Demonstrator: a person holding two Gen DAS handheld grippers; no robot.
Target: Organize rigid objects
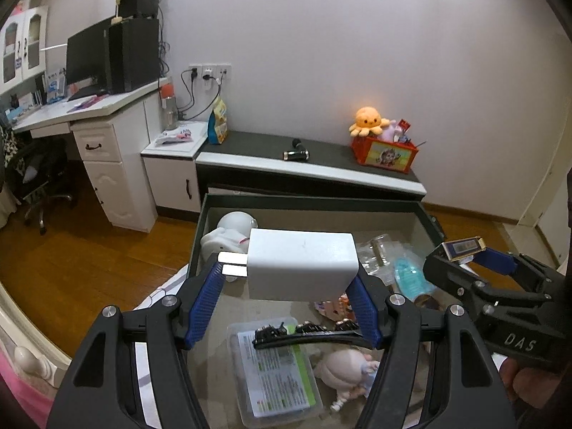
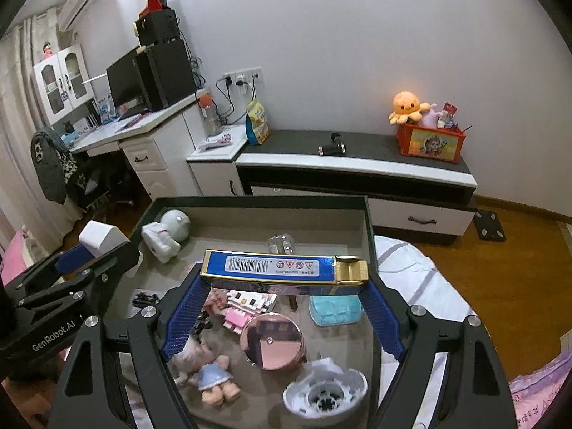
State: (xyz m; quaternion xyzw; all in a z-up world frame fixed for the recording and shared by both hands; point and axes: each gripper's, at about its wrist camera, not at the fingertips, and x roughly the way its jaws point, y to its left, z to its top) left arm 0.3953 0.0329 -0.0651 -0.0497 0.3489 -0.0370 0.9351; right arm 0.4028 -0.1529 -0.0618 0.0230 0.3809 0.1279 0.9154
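My left gripper is shut on a white charger plug, prongs pointing left, held above the dark tray. It also shows at the left of the right wrist view. My right gripper is shut on a blue and gold box with a barcode, held crosswise above the tray. That box shows at the right of the left wrist view.
The tray holds a white astronaut toy, a clear plastic case, a black hair clip, dolls, a round pink mirror, a teal pouch and a white round part. A low cabinet with a red box stands behind.
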